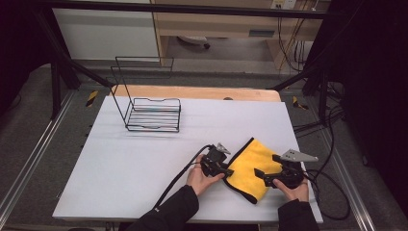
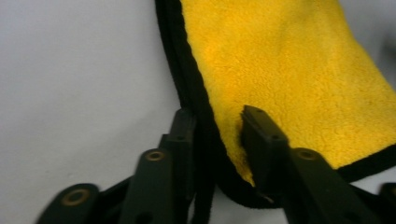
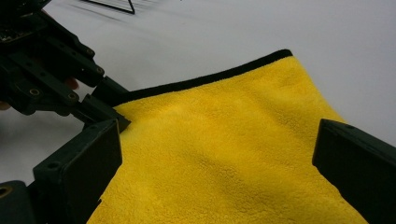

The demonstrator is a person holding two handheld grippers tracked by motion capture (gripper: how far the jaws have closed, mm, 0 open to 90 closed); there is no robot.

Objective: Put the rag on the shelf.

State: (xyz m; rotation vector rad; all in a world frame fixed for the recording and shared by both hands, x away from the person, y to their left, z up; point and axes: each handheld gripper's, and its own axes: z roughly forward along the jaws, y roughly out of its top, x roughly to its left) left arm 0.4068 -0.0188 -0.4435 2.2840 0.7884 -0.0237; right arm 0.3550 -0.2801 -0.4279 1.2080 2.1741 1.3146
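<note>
A yellow cloth [image 1: 251,160] with a black border lies folded on the white table [image 1: 144,154], near its front right. My left gripper [image 1: 230,171] is at the cloth's left edge. In the left gripper view its jaws [image 2: 218,119] stand close together across the black hem, one on the yellow pile [image 2: 280,60], and pinch it. My right gripper [image 1: 258,173] reaches in from the right and is open. In the right gripper view its jaws [image 3: 219,140] are spread wide over the cloth [image 3: 243,93], with the left gripper [image 3: 100,105] at the hem beyond.
A black wire rack [image 1: 154,113] with a tall back frame stands at the table's far left; its foot shows in the right gripper view [image 3: 112,4]. Cables trail from both grippers toward the front edge. A wooden board [image 1: 202,92] borders the table's far side.
</note>
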